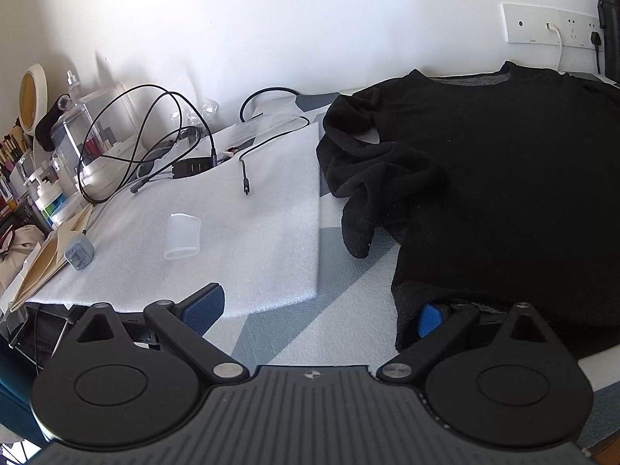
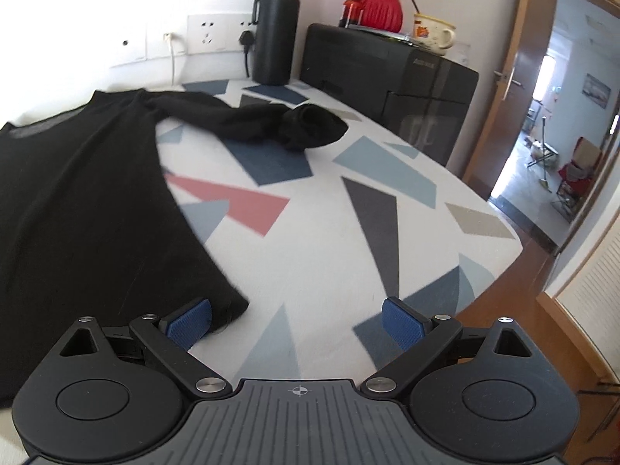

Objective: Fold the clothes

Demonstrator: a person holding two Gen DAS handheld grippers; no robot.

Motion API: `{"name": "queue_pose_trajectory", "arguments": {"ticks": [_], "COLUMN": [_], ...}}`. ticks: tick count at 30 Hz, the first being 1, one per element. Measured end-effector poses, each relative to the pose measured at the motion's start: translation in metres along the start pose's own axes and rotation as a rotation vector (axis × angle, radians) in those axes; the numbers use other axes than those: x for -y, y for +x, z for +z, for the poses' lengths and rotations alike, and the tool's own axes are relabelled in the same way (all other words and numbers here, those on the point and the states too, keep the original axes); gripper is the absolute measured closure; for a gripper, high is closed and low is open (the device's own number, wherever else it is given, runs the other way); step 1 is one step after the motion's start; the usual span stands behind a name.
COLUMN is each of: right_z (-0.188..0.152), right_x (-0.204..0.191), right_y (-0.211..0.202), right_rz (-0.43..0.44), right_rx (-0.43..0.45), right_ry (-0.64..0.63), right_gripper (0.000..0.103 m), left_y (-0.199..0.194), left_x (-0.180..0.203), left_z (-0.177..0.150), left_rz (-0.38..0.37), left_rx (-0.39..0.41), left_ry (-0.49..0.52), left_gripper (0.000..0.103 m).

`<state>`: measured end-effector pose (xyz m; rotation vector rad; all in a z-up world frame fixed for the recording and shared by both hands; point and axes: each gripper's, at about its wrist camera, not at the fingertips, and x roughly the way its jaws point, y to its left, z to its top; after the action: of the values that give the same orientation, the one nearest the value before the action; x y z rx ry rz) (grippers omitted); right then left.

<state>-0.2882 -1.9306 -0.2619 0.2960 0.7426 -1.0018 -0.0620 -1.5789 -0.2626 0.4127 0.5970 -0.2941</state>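
A black long-sleeved sweater (image 1: 503, 178) lies flat on a table covered with a white cloth with coloured shapes (image 2: 310, 232). Its left sleeve (image 1: 364, 178) is bunched beside the body. My left gripper (image 1: 316, 310) is open at the sweater's near left hem corner; the right blue pad (image 1: 430, 317) sits under the hem edge, the left pad (image 1: 205, 306) is off the cloth. In the right wrist view the sweater (image 2: 77, 201) fills the left, its right sleeve (image 2: 271, 124) stretched out toward the back. My right gripper (image 2: 296, 321) is open, its left pad (image 2: 190, 321) touching the near right hem corner.
A white foam sheet (image 1: 232, 232) with cables (image 1: 155, 135), a small clear cup (image 1: 182, 236) and a grey charger (image 1: 79, 254) lies left of the sweater. Cosmetics (image 1: 58, 155) crowd the far left. A black bottle (image 2: 273, 27), black printer (image 2: 387, 73) and red vase (image 2: 381, 4) stand at the back right.
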Motion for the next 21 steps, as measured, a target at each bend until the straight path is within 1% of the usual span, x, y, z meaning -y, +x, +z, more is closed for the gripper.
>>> {"name": "queue_pose_trajectory", "arguments": {"ticks": [2,4,5,7,10,13,15,16,19,21], "right_z": [0.004,0.006,0.006,0.001,-0.003,-0.001,0.001,0.002,0.005,0.009], "right_x": [0.002,0.0,0.0,0.001,0.004,0.009,0.007,0.004,0.003,0.002], "right_y": [0.004,0.005,0.003,-0.005,-0.004,0.003,0.005,0.005,0.002,-0.001], "right_rz": [-0.002,0.012,0.011,0.004,-0.046,-0.046,-0.047,-0.046,0.002,0.018], "right_rx": [0.006,0.004,0.0,-0.005,-0.015,-0.043,-0.043,-0.037,-0.025,0.006], "right_ry": [0.015,-0.001,-0.008,-0.01,-0.014,0.017,-0.002,-0.017,0.007,0.026], "right_gripper": [0.013,0.016,0.015,0.012,0.012,0.009,0.009,0.009,0.011,0.011], "left_y": [0.001,0.002,0.003,0.003,0.003,0.003,0.004,0.005,0.005,0.005], "left_x": [-0.001,-0.002,-0.002,-0.002,-0.001,0.0,0.0,0.0,0.0,0.0], "left_z": [0.002,0.004,0.004,0.004,0.003,0.002,0.003,0.003,0.004,0.004], "left_rz": [-0.002,-0.004,-0.005,-0.004,-0.003,-0.009,-0.01,-0.01,-0.013,-0.014], "left_rx": [-0.005,-0.012,-0.015,-0.018,-0.022,-0.027,-0.031,-0.033,-0.036,-0.037], "left_ry": [-0.007,-0.019,-0.023,-0.024,-0.026,-0.03,-0.036,-0.037,-0.032,-0.029], "left_gripper": [0.004,0.003,0.003,0.003,0.003,0.003,0.002,0.002,0.002,0.002]}}
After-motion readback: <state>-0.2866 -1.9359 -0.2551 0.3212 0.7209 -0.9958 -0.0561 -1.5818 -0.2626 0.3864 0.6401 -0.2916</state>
